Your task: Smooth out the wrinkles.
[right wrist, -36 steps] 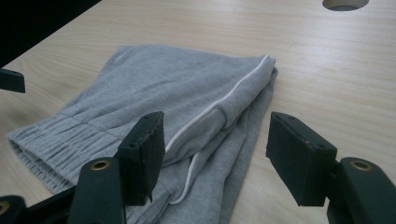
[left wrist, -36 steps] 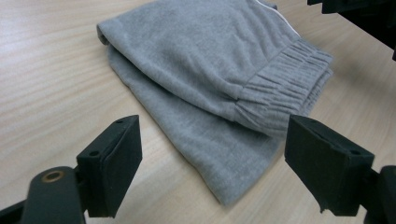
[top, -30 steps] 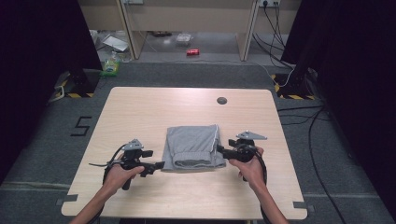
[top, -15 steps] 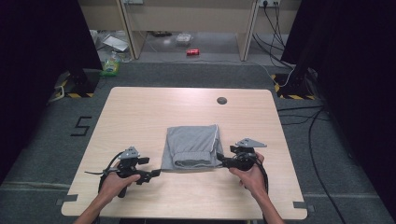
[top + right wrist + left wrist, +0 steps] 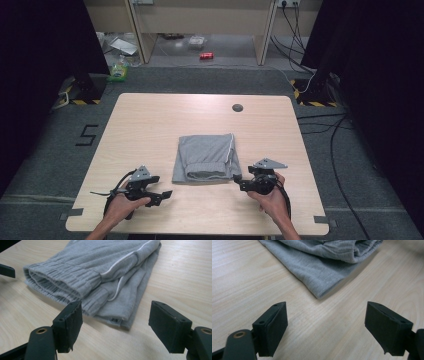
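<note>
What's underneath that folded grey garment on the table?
The folded grey ribbed-waist garment lies flat on the light wooden table; bare wood surrounds it. Whatever its layers cover is hidden.

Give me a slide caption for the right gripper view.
Right gripper, fingers open, facing the folded grey garment on the wooden table.

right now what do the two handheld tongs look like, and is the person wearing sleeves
Both are black. The left tongs and right tongs each carry a grey three-cornered plate on top and trail a black cable. In the gripper views each has two blocky black pads with small holes, on arms with a brass-coloured pivot. No sleeves show: the forearms are bare in the high view.
</note>
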`<state>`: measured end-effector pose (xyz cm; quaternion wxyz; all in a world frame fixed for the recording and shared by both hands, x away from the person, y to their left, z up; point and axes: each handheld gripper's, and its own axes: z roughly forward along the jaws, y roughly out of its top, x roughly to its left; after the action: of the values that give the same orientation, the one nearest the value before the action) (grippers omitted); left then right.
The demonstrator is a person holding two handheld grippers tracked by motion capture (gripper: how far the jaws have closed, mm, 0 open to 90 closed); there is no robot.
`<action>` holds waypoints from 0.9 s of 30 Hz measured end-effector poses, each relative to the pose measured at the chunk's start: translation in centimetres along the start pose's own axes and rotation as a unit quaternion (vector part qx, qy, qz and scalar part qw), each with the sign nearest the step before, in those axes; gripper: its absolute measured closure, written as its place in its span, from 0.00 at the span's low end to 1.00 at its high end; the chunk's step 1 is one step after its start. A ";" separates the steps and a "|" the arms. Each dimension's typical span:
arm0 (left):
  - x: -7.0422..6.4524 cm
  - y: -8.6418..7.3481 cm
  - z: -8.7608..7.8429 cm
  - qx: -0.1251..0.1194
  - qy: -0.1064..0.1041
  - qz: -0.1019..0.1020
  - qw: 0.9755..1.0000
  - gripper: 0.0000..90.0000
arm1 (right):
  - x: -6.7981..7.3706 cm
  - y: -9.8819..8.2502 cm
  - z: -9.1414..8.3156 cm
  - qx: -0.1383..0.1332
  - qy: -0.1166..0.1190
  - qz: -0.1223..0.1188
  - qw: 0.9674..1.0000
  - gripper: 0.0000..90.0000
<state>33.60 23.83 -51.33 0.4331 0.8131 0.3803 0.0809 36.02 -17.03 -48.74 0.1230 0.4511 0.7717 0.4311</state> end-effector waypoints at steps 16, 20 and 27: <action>-0.6 -2.7 -1.7 0.002 0.023 0.016 1.000 0.20 | 0.9 -2.3 -0.9 0.036 -0.006 -0.015 0.999 0.22; -0.7 -2.7 -1.6 0.013 0.052 0.044 0.998 0.19 | 1.4 -2.9 -1.2 0.048 -0.014 -0.029 0.998 0.21; -1.0 -2.7 -1.4 0.024 0.058 0.066 0.996 0.16 | 1.9 -4.1 -1.1 0.078 -0.020 -0.048 0.996 0.19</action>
<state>30.75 24.97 -52.33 0.3840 0.8406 0.3524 0.1473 31.94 -17.02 -50.92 0.1232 0.4302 0.8212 0.3541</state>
